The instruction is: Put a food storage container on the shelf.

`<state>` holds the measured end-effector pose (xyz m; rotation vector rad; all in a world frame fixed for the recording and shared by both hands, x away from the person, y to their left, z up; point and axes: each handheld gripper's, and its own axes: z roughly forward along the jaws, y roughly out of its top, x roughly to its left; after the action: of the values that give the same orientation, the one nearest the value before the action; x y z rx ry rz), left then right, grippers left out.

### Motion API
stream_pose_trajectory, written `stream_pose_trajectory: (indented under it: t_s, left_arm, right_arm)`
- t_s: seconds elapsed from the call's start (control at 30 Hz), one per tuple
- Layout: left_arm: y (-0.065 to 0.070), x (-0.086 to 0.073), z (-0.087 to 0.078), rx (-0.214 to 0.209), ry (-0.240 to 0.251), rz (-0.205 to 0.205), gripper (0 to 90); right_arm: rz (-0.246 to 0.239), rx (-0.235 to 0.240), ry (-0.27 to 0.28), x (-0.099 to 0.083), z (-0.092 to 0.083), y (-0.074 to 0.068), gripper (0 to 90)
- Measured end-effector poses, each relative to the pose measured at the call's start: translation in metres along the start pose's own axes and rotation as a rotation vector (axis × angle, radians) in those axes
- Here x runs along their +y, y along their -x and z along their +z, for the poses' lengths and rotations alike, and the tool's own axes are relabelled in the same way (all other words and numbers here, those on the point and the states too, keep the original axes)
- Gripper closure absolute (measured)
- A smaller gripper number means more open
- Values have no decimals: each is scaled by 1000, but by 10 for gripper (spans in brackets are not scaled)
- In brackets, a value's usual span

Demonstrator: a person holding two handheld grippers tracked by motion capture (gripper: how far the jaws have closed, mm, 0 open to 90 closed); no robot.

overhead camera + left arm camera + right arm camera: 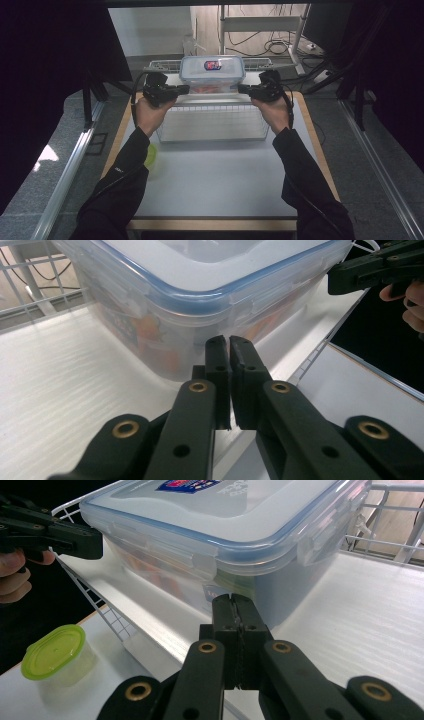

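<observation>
A clear plastic box [212,72] with a blue-sealed clip lid and a red and blue label stands on a white board [375,610] at the far side of the table. Orange and red contents show through its wall [150,335]. My left gripper [186,89] is level at the box's left side and shut, with nothing between its jaws [229,342]. My right gripper [241,89] mirrors it at the right side, shut and empty too [232,600]. Both tips point at the box's lower wall; I cannot tell whether they touch it.
A white wire basket [212,122] sits just in front of the box, between my hands. A small clear cup with a green lid [151,152] stands by my left forearm. Wire rails [160,64] run behind the box. The grey tabletop [215,185] lies nearer me.
</observation>
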<state>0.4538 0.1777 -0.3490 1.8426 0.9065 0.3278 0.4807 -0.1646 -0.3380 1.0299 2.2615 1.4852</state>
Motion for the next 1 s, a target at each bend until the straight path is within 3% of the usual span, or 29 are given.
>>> stream_pose_trajectory:
  t_s: [0.23,0.5,0.73,1.0]
  left_arm:
    - [6,-1,0,15,-5,36,850]
    - [19,-10,-8,-11,18,53,599]
    - [34,-24,-18,-45,30,82,436]
    - [56,-47,-21,-11,16,187,290]
  right_arm:
    - [-12,-12,-5,0,0,-2,886]
    - [-22,-48,16,-5,-8,-10,638]
    - [-78,-48,18,-14,-15,-22,426]
    - [-119,-31,6,-31,-19,-36,308]
